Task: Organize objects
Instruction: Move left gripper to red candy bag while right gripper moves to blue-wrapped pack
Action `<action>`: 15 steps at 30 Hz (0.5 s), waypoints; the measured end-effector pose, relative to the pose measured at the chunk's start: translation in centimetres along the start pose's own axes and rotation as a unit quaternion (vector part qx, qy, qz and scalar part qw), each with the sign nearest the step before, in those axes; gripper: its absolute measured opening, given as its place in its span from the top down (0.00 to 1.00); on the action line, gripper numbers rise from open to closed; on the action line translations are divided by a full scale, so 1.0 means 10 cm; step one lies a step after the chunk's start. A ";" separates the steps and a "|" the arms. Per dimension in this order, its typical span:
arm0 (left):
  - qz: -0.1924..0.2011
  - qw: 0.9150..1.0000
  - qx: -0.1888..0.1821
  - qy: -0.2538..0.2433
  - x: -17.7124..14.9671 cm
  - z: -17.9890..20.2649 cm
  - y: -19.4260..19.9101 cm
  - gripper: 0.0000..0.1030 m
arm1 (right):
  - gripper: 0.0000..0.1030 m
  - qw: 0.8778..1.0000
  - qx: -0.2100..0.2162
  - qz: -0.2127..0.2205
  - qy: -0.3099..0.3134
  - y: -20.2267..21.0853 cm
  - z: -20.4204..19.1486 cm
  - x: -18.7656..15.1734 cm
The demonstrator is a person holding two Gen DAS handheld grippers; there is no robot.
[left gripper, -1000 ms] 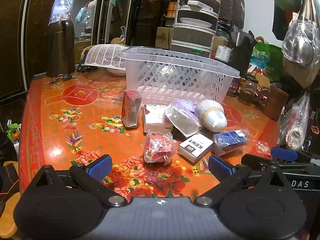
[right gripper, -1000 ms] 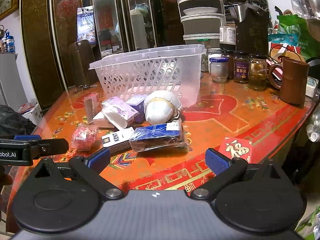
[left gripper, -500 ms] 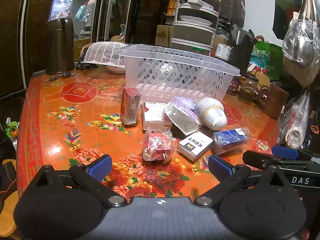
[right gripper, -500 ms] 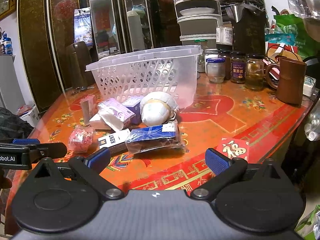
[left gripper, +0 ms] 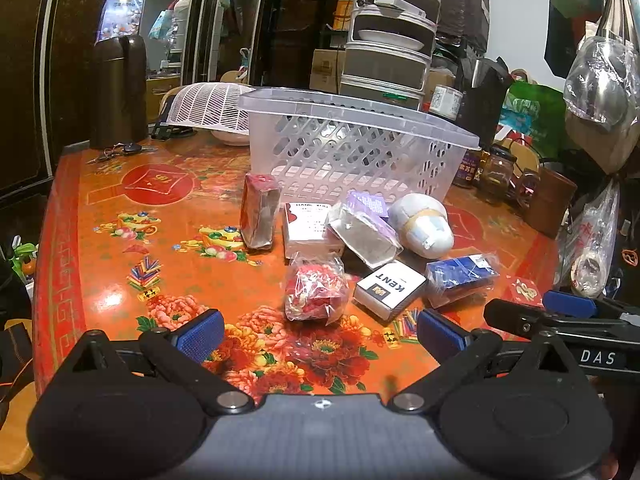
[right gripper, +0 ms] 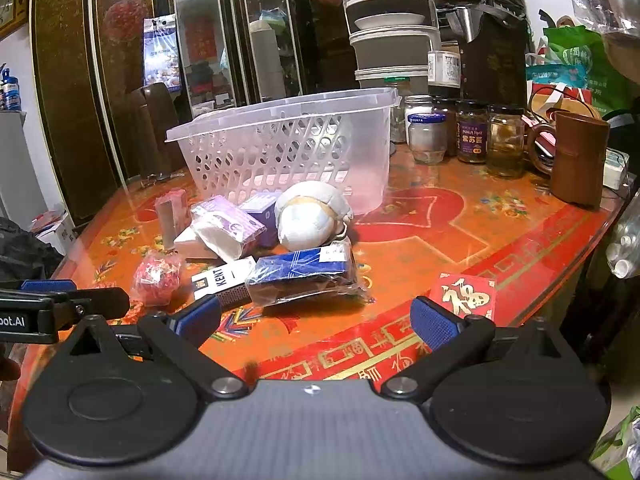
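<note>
Red packet (left gripper: 316,293) lies just ahead of left hand-held gripper (left gripper: 318,338).

The left gripper (left gripper: 320,330) fills the bottom of its own view, blue-padded fingers (left gripper: 200,330) spread wide with nothing between them. The right gripper (right gripper: 316,322) sits the same way at the bottom of its view, jaws wide and holding nothing. Each shows in the other's view: the right at the lower right edge, the left at the lower left edge, side by side.
</note>
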State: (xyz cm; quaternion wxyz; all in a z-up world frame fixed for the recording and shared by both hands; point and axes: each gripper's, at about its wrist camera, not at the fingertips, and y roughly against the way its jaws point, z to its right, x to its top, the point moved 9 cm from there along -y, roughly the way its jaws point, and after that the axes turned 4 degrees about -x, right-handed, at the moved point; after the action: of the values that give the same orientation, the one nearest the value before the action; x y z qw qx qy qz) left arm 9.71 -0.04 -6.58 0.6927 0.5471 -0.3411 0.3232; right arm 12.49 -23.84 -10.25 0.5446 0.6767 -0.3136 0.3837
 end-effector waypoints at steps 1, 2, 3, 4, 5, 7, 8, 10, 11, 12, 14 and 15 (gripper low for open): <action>0.000 1.000 0.000 0.001 0.00 0.00 0.00 0.00 | 0.00 1.000 0.000 0.000 -0.001 0.00 0.00 0.00; 0.000 1.000 0.000 0.001 0.00 -0.01 0.00 0.00 | 0.00 1.000 0.001 0.000 -0.001 0.00 0.00 0.00; 0.000 1.000 -0.001 0.001 0.00 -0.01 0.00 0.00 | 0.00 1.000 0.001 0.000 -0.002 0.00 0.00 0.00; 0.000 1.000 -0.001 0.002 -0.01 -0.01 0.00 0.00 | 0.00 1.000 0.000 0.000 -0.003 0.00 0.01 0.00; 0.000 1.000 -0.001 0.003 -0.01 -0.02 0.00 0.00 | 0.00 1.000 0.000 -0.001 -0.003 -0.01 0.01 0.00; -0.001 1.000 -0.001 0.002 -0.01 -0.02 0.00 0.00 | 0.00 1.000 0.001 -0.002 -0.003 -0.01 0.00 -0.01; -0.002 1.000 -0.001 0.002 -0.01 -0.02 0.00 0.00 | 0.00 1.000 0.001 -0.002 -0.003 -0.01 0.00 -0.01; -0.003 1.000 -0.002 0.002 -0.01 -0.02 -0.01 0.00 | 0.00 1.000 0.001 -0.003 -0.003 -0.01 0.00 -0.01; -0.003 1.000 -0.002 0.002 -0.02 -0.02 -0.01 0.00 | 0.00 1.000 0.001 -0.003 -0.003 -0.02 0.00 -0.02; -0.003 1.000 -0.002 0.001 -0.02 -0.02 -0.01 0.00 | 0.00 1.000 0.001 -0.004 -0.003 -0.02 0.00 -0.02; -0.003 1.000 -0.002 0.002 -0.02 -0.02 -0.02 0.00 | 0.00 1.000 0.001 -0.004 -0.003 -0.02 0.00 -0.02; -0.004 1.000 -0.002 0.003 -0.01 -0.03 -0.02 0.00 | 0.00 1.000 0.001 -0.004 -0.003 -0.02 0.00 -0.02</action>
State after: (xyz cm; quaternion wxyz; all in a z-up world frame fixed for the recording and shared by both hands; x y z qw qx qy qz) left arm 9.83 0.19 -6.85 0.6958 0.5461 -0.3379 0.3215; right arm 12.57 -23.75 -10.58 0.5446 0.6798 -0.3115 0.3799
